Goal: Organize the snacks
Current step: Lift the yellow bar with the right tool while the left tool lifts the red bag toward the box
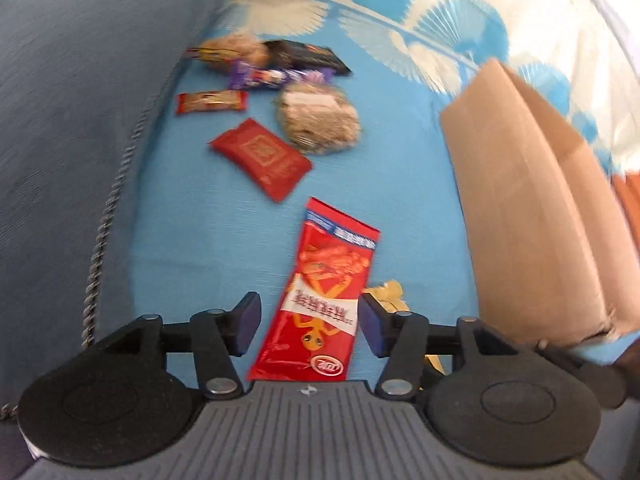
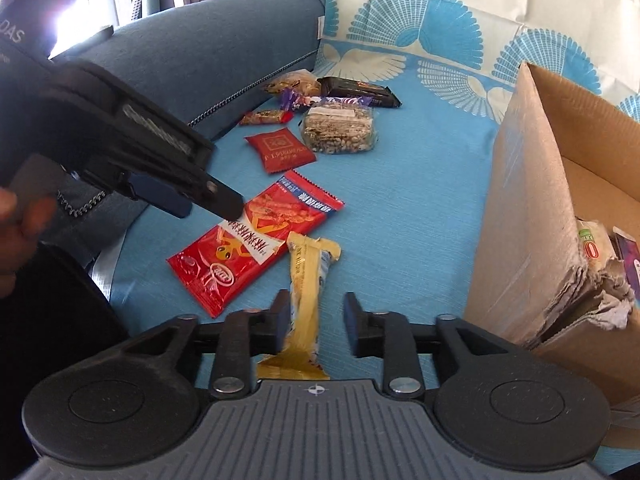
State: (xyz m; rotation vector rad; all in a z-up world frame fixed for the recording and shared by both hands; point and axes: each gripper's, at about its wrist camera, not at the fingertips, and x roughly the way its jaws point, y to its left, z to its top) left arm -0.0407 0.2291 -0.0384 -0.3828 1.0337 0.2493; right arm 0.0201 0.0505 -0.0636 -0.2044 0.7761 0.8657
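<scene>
the only container is a cardboard box standing at the right side of a blue cloth; its top is open, and in the right wrist view a torn near corner shows a pale wrapper with a red mark and a purple packet inside, though what else lies in it cannot be seen. going left to right over the cloth in that view: a small orange-red bar beside the blue sofa cushion, a red square packet, a long red snack packet, a yellow wrapped bar, a clear pack of nut brittle, and behind them a purple candy wrapper, a tan snack bag and a dark wrapped bar, all well left of the box. the left gripper hovers with its jaws spread wide, one on each side of the lower half of the long red snack packet, not pressing it, holding nothing; from the right wrist it appears tilted down over that packet. the right gripper is also released, jaws moderately apart, with the yellow wrapped bar lying between them close against the left finger and clear of the right one; whether it touches the pad cannot be told.
</scene>
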